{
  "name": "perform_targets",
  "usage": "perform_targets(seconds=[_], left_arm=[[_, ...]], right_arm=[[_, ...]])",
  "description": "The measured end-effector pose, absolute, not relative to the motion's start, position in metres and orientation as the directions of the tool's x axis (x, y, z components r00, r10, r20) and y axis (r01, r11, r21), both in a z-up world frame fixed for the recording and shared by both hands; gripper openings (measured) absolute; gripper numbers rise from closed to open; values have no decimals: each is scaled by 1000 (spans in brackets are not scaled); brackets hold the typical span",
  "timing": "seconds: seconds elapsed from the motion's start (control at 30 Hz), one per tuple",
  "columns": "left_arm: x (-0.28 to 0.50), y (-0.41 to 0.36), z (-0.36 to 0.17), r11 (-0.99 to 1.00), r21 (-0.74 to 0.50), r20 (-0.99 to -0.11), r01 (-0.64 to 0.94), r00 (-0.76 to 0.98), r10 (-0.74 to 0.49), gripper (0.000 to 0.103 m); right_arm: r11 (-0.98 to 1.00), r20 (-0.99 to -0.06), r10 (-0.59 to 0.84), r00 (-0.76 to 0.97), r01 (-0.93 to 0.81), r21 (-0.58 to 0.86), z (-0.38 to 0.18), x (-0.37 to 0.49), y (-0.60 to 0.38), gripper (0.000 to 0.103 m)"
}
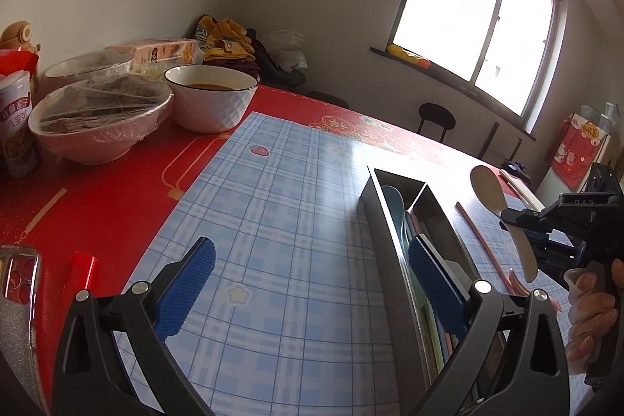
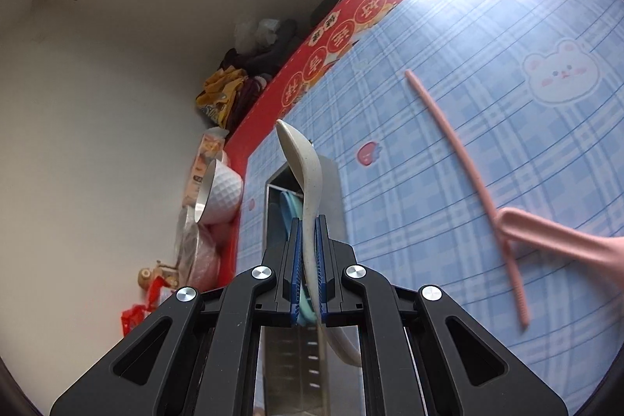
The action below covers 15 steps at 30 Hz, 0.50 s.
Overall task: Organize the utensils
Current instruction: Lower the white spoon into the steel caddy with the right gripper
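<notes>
Right gripper (image 2: 309, 240) is clamped on the cream spoon (image 2: 308, 178) above the metal organizer (image 1: 390, 221); left gripper (image 1: 312, 283) hangs wide open, empty.

"D.A.S." in pale letters sits on the black body of the right gripper (image 1: 522, 217), seen from the left wrist. The can (image 1: 17, 131) at the tabletop's left edge carries Chinese print, "八宝粥" among it. Round red medallions (image 2: 339, 41) on the red mat (image 1: 117, 190) hold Chinese characters, too distorted to read.
</notes>
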State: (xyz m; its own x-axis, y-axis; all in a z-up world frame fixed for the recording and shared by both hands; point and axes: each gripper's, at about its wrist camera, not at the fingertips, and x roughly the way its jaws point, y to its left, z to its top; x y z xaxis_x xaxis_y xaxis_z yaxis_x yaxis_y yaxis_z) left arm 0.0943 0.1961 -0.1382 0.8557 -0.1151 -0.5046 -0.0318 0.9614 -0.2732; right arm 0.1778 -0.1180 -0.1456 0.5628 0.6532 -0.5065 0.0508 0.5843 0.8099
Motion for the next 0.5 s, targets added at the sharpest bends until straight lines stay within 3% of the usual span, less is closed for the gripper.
perform_targets(seconds=[0.5], left_arm=[[94,206,-140,943,-331,-499,-34,854,-145,97]], right_arm=[[641,-630,603,490,173,748,-164,203,-46,7]])
